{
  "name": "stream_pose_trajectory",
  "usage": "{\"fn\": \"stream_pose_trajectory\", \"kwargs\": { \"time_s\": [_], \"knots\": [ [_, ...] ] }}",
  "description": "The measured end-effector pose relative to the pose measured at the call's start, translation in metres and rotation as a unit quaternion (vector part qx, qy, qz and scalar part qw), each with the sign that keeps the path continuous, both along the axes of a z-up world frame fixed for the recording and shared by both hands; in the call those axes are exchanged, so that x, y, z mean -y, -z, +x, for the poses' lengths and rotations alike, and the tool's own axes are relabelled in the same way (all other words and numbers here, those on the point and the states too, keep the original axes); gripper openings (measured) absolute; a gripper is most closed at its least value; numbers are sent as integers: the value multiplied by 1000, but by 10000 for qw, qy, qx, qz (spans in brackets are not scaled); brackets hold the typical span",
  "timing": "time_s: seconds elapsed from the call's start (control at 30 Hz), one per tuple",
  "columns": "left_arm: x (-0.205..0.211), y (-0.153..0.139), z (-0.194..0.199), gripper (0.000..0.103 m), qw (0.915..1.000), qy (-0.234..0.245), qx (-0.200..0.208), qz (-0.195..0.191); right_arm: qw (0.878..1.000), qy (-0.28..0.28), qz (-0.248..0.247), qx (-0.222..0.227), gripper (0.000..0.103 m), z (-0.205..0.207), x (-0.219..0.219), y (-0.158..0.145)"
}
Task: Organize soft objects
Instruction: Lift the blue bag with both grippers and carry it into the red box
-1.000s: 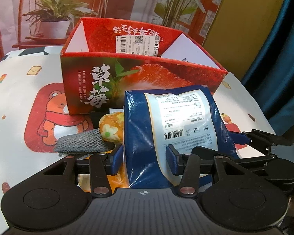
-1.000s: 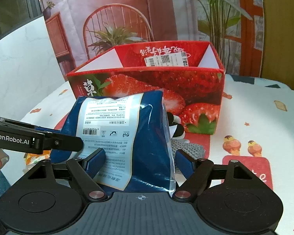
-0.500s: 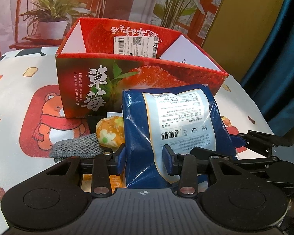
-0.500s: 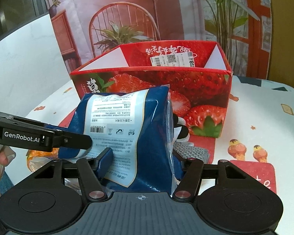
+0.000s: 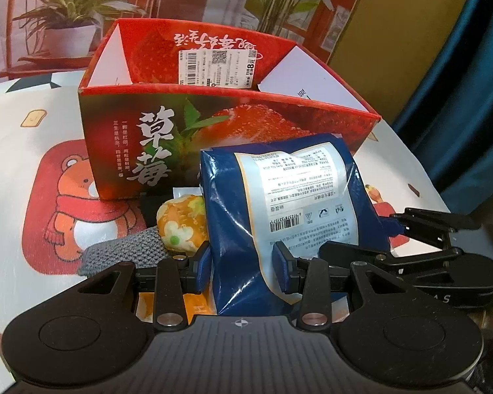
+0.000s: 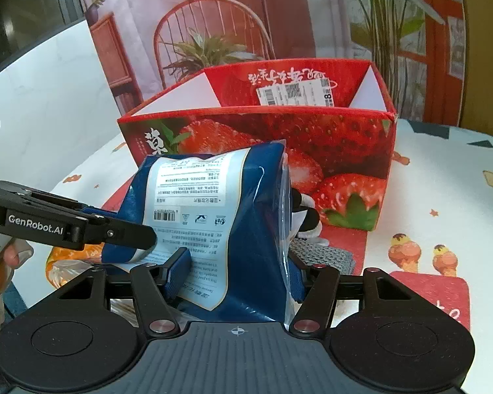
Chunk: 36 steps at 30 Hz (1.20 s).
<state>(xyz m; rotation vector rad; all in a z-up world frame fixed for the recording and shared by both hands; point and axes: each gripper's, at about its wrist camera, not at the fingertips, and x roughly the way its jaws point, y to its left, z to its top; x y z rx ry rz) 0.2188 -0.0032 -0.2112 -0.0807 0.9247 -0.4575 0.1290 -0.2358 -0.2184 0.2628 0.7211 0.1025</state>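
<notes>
A soft blue packet with a white label (image 5: pixel 289 210) stands upright in front of the red strawberry box (image 5: pixel 167 131). My left gripper (image 5: pixel 243 266) is shut on its lower left part. My right gripper (image 6: pixel 236 272) is shut on the same packet (image 6: pixel 213 210) from the other side. The box (image 6: pixel 312 138) is open at the top and only a price label shows inside. A yellow flowered soft toy (image 5: pixel 180 226) and a grey knitted cloth (image 5: pixel 125 252) lie left of the packet.
An orange packet (image 6: pixel 69 259) lies under the grippers. A black-and-white soft toy (image 6: pixel 307 220) and the grey cloth (image 6: pixel 322 256) lie by the box. The table has a white cartoon-print cloth (image 5: pixel 26 164). A blue curtain (image 5: pixel 470 82) hangs at the right.
Both grippers have closed tighter on the blue packet and lifted it a little toward the box. The box looks closer and lower in both views.
</notes>
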Motion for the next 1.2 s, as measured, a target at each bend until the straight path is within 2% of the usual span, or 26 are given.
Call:
{"fn": "stream_pose_trajectory", "kwargs": {
  "time_s": [0.13,0.2,0.37,0.7,0.97,1.07,1.2],
  "knots": [
    [2,-4,-2,38,10000,29,67,54,9998,-74,-177,3,55,3,-3,-5],
    [4,-10,-5,38,9997,95,189,112,9992,-97,-376,127,47,1,-8,-12],
    [3,-28,-10,38,9989,114,448,80,9953,-273,-831,421,41,-5,-18,-31],
    [-4,-66,1,38,9954,8,944,-147,9897,-359,-1064,885,39,8,-13,-73],
    [-7,-83,28,38,9928,-212,1160,-215,9854,-422,-1237,1093,39,43,-3,-98],
    [-9,-88,44,38,9919,-322,1175,-348,9858,-394,-1173,1137,39,64,4,-103],
    [-6,-91,68,38,9915,-380,1198,-330,9863,-336,-1125,1157,39,89,13,-105]
  ]
}}
